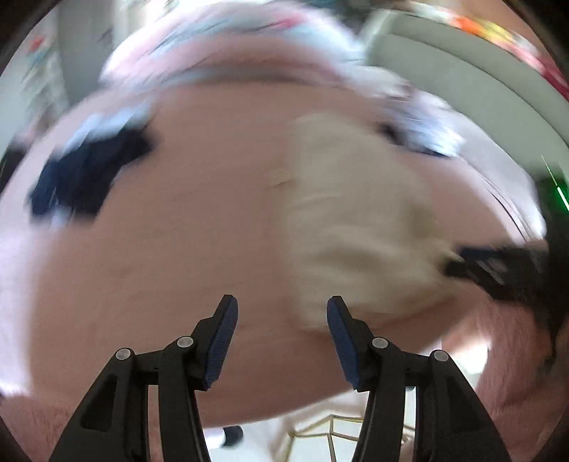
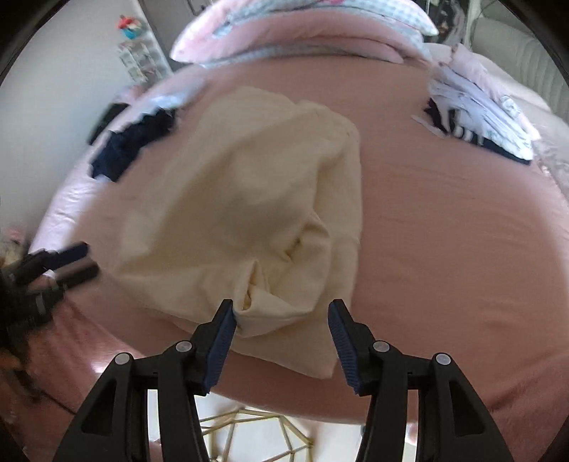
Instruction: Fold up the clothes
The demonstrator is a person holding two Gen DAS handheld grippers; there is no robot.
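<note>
Between the spread fingers of our right gripper lay the near corner of the cream garment, its cloth brushing the left pad while the jaws stood wide and held nothing. We judged that corner the obvious place to pinch next. Our left gripper hovered just as released above bare sheet, close to the front edge of the bed, with the same garment a little ahead and to its right; that view was smeared, so we could say little more from it.

Outward from the grippers, the garment sprawled from the bed's near edge toward its middle, rumpled and creased, with no clean fold that we could see. A dark navy heap sat toward the far left edge, seemingly unfolded. A stack of pale and striped clothes rested near the far right corner, looking tidier, perhaps already done. Pillows lined the head of the bed.

We reckoned the task partway: the cream piece and the navy heap remained.
</note>
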